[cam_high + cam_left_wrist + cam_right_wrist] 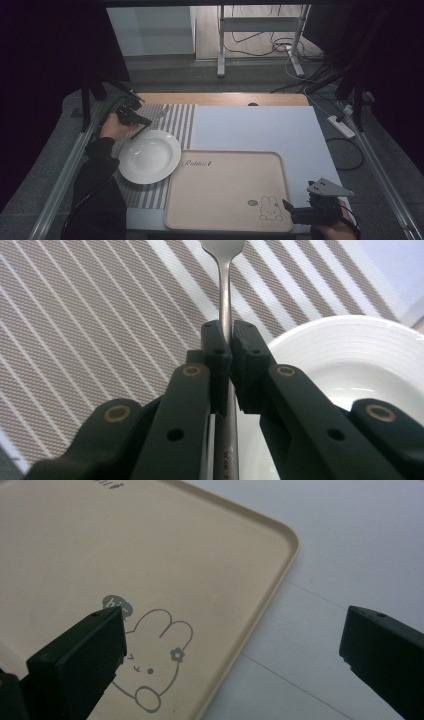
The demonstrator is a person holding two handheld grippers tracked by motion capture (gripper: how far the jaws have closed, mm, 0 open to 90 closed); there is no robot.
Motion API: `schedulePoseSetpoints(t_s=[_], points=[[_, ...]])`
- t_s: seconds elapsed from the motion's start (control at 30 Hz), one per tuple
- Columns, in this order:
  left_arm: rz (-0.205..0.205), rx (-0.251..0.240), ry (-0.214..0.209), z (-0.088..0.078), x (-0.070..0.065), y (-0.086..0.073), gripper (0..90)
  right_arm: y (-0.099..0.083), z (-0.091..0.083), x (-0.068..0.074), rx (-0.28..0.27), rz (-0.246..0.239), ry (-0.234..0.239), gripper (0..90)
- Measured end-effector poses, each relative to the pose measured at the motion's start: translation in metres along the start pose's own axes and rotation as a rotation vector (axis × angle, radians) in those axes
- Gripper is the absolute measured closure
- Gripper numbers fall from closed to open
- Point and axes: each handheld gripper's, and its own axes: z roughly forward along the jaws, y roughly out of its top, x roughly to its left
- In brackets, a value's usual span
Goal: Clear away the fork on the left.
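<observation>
You are working at a surface [260, 127] covered with a pale sheet, with a beige tray [225, 192] sitting near you and a striped mat [175, 120] lying to its left. A white plate [149, 156] is resting on that mat, its rim just beside the tray's corner. Your left tongs [226, 342] are clamping narrow on the handle of a metal utensil [226, 300], holding it above the mat at the plate's far edge; the head is cropped, so it is probably a fork or spoon. Your right tongs [230, 650] are standing wide and holding nothing, waiting over the tray's near right corner by the printed rabbit [152, 655]. You seem to be carrying the utensil off the mat. Next, you will be needing a steady grip while choosing a landing spot, likely the tray.
</observation>
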Motion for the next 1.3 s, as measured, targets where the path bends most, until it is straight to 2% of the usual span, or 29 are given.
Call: schedulePoseSetpoints(t_s=[0.37,0.67,0.8,0.83,0.97,1.3], points=[[0.028,0.001,-0.035,0.004,-0.027,-0.006,84.4,0.0,0.0,0.0,0.002,-0.002,-0.002,0.0],[0.05,-0.02,-0.052,0.003,-0.046,-0.01,84.4,0.0,0.0,0.0,0.002,-0.002,-0.002,0.0],[0.075,-0.015,-0.054,0.004,-0.057,-0.013,84.4,0.0,0.0,0.0,0.004,-0.003,-0.002,0.0],[0.078,-0.022,-0.058,0.004,-0.062,-0.014,84.4,0.0,0.0,0.0,0.003,-0.003,-0.003,0.0],[0.082,-0.032,-0.066,0.004,-0.07,-0.016,84.3,0.0,0.0,0.0,0.002,-0.002,-0.003,0.0],[0.112,-0.028,-0.084,0.006,-0.097,-0.025,84.4,0.0,0.0,0.0,0.0,-0.002,-0.002,0.0]])
